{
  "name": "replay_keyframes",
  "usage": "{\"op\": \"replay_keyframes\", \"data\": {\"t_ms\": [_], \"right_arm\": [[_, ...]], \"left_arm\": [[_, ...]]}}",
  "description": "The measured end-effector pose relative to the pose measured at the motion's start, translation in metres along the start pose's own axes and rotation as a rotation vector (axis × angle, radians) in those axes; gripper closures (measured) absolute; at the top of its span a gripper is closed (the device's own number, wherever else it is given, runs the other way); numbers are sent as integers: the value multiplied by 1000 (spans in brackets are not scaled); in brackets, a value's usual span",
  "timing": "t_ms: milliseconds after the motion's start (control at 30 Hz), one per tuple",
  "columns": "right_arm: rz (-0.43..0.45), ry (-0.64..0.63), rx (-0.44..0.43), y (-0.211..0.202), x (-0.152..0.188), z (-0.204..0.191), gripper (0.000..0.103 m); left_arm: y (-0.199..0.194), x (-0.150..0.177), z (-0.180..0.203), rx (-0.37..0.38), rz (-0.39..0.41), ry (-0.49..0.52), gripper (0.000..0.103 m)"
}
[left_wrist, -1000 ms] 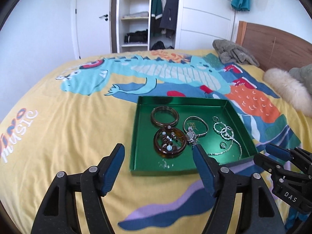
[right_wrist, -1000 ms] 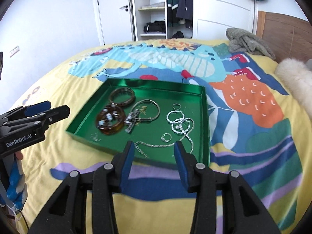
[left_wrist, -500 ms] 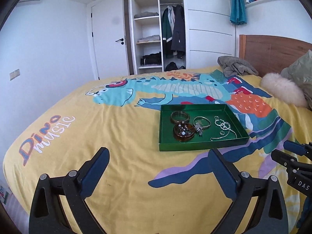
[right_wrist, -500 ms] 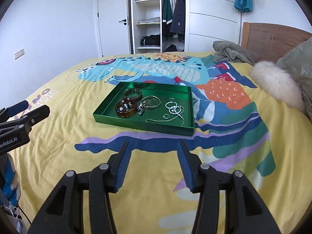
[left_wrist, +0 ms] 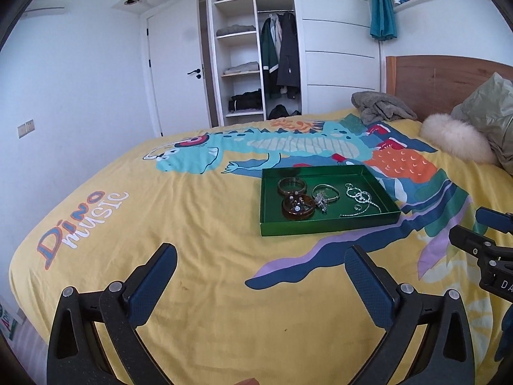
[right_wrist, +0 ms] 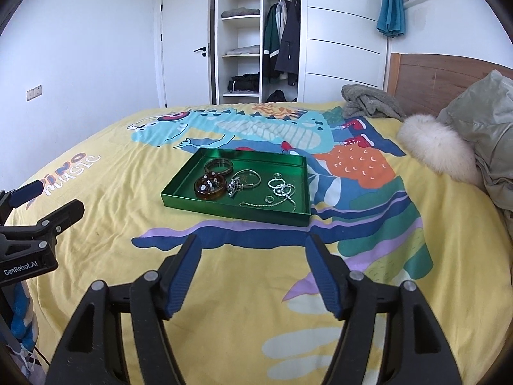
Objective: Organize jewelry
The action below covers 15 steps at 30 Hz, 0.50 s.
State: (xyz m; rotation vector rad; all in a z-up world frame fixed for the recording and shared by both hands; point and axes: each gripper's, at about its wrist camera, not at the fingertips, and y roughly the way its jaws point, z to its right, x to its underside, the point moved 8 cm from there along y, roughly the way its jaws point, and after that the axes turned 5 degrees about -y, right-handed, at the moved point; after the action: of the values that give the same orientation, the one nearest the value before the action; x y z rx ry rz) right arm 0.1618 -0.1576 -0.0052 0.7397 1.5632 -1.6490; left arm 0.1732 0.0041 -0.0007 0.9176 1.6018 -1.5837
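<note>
A green tray (left_wrist: 269,205) (right_wrist: 179,189) lies on the yellow bedspread. In it lie a brown bangle (left_wrist: 291,186) (right_wrist: 219,165), a brown round dish with beads (left_wrist: 298,207) (right_wrist: 210,187), a silver bangle (left_wrist: 326,191) (right_wrist: 247,179), silver rings and a silver chain (left_wrist: 360,210) (right_wrist: 266,204). My left gripper (left_wrist: 261,264) is open and empty, well short of the tray. My right gripper (right_wrist: 253,250) is open and empty, also short of the tray. Each gripper shows at the edge of the other's view.
The bed (left_wrist: 192,224) carries a dinosaur print. A grey cloth (left_wrist: 381,109), a white fluffy cushion (left_wrist: 455,138) and a pale green pillow (left_wrist: 490,109) lie near the wooden headboard (left_wrist: 442,77). An open wardrobe (left_wrist: 256,57) and a door stand behind.
Both grippers have pulled back and up from the tray, which now looks smaller and farther. The right gripper's jaws have opened wider. The jewelry has not moved.
</note>
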Motion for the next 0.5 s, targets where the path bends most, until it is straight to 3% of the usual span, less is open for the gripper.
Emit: {"op": "replay_keyframes", "data": {"t_ms": [500], "right_arm": [[23, 13, 6, -11, 1, 1, 34]], "left_arm": [[-15, 2, -4, -11, 9, -16, 0]]}}
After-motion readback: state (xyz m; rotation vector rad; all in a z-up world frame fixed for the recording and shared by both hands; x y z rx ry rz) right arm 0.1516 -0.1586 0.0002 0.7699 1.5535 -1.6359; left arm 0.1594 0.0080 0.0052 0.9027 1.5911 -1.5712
